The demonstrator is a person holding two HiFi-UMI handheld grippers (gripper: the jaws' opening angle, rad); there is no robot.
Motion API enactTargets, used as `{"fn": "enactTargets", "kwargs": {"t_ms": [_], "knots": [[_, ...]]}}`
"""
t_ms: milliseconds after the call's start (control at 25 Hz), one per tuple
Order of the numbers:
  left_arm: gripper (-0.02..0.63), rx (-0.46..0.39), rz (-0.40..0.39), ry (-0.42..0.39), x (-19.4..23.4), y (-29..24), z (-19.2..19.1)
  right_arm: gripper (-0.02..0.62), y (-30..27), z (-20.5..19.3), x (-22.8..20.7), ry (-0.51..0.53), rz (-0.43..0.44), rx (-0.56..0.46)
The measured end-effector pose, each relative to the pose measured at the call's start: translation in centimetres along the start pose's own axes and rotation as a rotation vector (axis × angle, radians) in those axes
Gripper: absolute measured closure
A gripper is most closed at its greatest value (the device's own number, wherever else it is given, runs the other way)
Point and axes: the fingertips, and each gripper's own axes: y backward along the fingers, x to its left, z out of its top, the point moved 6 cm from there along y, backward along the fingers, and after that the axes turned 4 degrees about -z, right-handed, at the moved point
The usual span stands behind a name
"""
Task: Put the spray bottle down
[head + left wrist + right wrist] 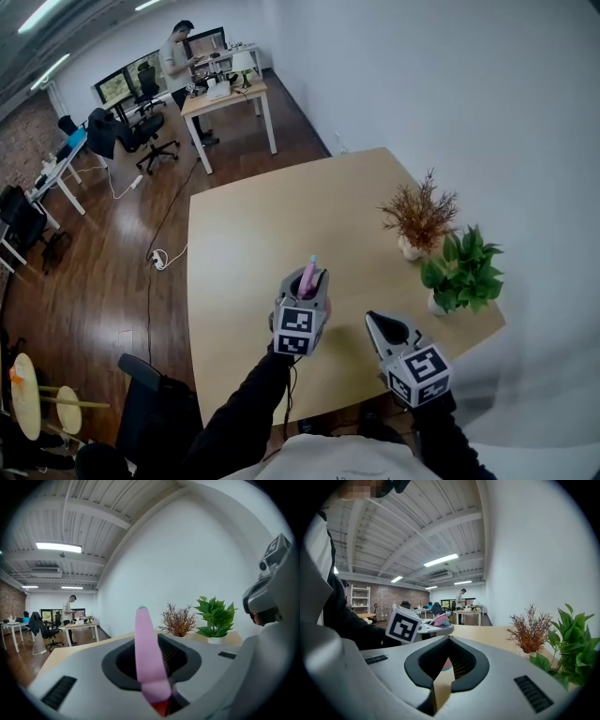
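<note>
The spray bottle (307, 275) shows as a slim pink piece with a teal tip. It stands up between the jaws of my left gripper (309, 287), which is shut on it above the near half of the light wooden table (248, 230). In the left gripper view the pink piece (148, 656) rises through the middle of the jaws. In the right gripper view the bottle (440, 619) pokes out of the left gripper at the left. My right gripper (381, 325) hovers to the right of the left one, its jaws together and nothing in them.
A dried reddish plant (419, 217) and a green potted plant (462, 270) stand near the table's right edge by the white wall. Beyond the table's far end are desks with monitors, office chairs and a standing person (175, 54). A cable lies on the wooden floor (159, 255).
</note>
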Motion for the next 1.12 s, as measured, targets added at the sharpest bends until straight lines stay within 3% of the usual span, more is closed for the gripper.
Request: {"fn": "enactTargets", "kwargs": {"t_ms": [560, 1120], "knots": [[0.492, 0.037, -0.008, -0.017, 1.4, -9.6, -2.2, 0.617, -0.3, -1.4, -2.9, -0.033, -0.070, 0.039], [0.491, 0.109, 0.038, -0.013, 1.3, -11.2, -6.3, 0.617, 0.1, -3.0, -4.2, -0.042, -0.100, 0.082]]}}
